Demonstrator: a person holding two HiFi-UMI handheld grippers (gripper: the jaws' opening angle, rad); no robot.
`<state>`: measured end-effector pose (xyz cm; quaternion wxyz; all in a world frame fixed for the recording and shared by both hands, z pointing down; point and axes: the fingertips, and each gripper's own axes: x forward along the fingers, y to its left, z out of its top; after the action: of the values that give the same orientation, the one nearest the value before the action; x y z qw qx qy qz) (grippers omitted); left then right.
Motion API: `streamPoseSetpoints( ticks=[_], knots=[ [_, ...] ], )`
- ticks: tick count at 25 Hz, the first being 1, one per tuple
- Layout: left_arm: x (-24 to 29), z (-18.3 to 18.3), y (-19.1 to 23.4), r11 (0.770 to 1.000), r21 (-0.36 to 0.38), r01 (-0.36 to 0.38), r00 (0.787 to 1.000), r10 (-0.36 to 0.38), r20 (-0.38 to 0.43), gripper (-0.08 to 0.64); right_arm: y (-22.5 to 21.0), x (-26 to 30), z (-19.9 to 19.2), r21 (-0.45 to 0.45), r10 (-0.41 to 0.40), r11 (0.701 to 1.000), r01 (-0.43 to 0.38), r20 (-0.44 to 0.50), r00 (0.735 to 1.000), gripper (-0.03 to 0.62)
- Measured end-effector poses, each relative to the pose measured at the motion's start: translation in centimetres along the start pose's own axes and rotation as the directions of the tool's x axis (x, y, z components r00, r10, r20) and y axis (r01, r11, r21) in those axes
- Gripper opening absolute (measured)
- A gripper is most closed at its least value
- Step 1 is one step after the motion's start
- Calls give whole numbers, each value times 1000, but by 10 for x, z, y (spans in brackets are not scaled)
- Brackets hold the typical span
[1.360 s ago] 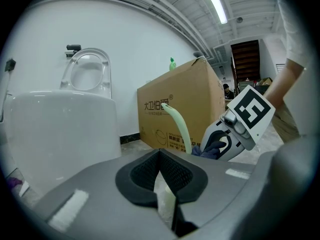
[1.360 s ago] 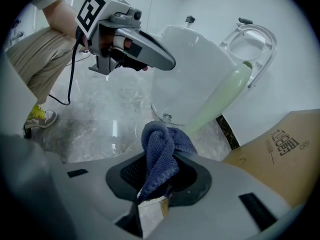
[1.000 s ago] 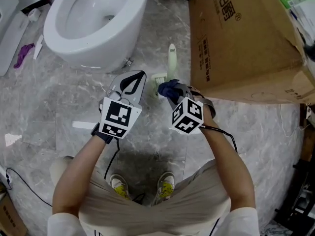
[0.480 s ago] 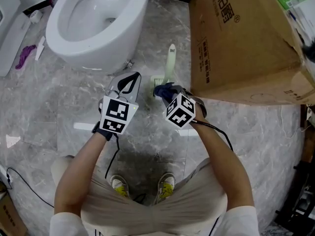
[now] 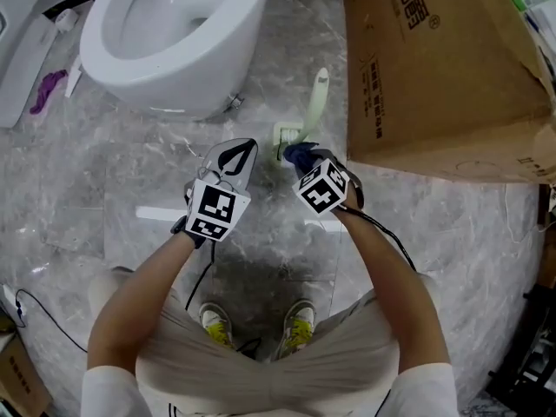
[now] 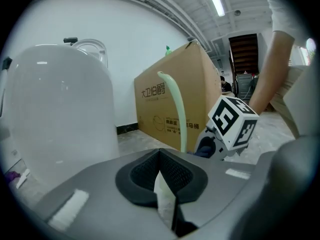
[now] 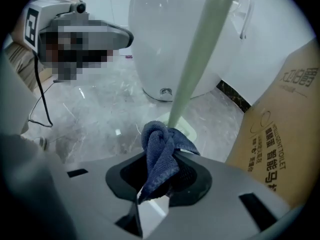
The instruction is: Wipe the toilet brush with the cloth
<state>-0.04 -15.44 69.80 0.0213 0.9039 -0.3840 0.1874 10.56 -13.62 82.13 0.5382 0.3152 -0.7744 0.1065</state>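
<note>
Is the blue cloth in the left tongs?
No, the blue cloth is pinched in the right tongs; the left tongs are shut on nothing.

One toilet point(image 5: 174, 33). One toilet brush point(image 5: 314, 102). One cloth point(image 7: 159, 149). One cardboard box point(image 5: 434, 68). Two grippers: left gripper point(image 5: 238, 153), right gripper point(image 5: 301, 155). Two shoes point(image 5: 215, 323).

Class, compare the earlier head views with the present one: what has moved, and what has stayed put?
The right gripper, shut on the blue cloth, edged forward, bringing the cloth closer to the foot of the toilet brush. Nothing was picked up or released. The left gripper, toilet and cardboard box stayed put.
</note>
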Motion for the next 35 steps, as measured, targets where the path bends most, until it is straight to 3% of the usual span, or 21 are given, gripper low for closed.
streamPoseSetpoints(
  ticks=[4, 15, 21, 28, 35],
  knots=[
    [15, 15, 9, 997, -60, -46, 998, 49, 39, 2, -7, 5, -1, 101, 7, 995, -9, 19, 1000, 104],
    [10, 2, -7, 999, -48, 19, 1000, -20, -10, 2, 6, 16, -3, 160, 58, 985, -62, 26, 998, 104],
    [14, 6, 3, 995, -105, -1, 1000, 1, 1, 2, 1, -15, 2, 248, 25, 967, -55, 124, 992, 104],
    [22, 14, -4, 991, -129, 18, 1000, -16, 20, 2, -10, -59, 11, 288, -59, 957, -11, 232, 971, 104],
    [18, 14, -10, 994, -107, 27, 1000, -26, 13, 2, -19, -35, -3, 305, -94, 952, 40, 164, 982, 104]
  ],
)
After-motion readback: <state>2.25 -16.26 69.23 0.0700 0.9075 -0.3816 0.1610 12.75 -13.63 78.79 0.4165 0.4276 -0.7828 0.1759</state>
